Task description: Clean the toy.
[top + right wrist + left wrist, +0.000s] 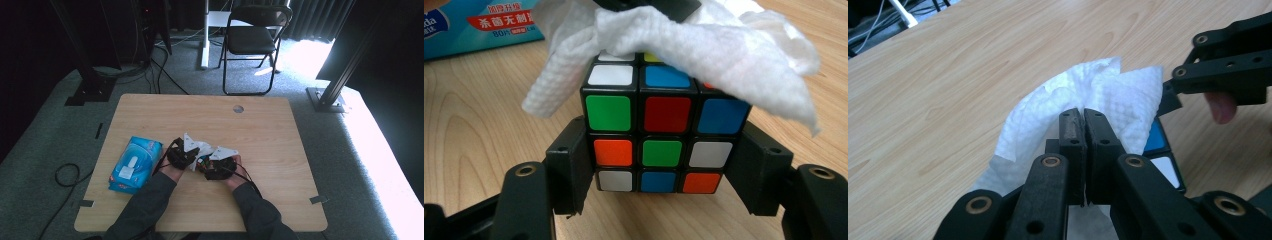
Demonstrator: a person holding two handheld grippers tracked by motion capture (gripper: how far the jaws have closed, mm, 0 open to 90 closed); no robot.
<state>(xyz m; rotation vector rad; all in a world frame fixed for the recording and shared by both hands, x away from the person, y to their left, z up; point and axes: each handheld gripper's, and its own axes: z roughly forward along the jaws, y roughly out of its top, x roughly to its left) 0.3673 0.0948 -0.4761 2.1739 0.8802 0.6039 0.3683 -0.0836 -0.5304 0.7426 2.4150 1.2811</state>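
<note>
Your right hand-held gripper (659,165) clamps the Rubik's cube (659,135) by its sides just above the desk (260,125), and your left hand-held gripper (1082,117) is closed tight on a white wet wipe (1058,105) draped over the cube's top. Wiping looks under way, top face only covered; the front face shows bare, likely still to do. The wipes pack (134,164) lies apart, to your left.
</note>
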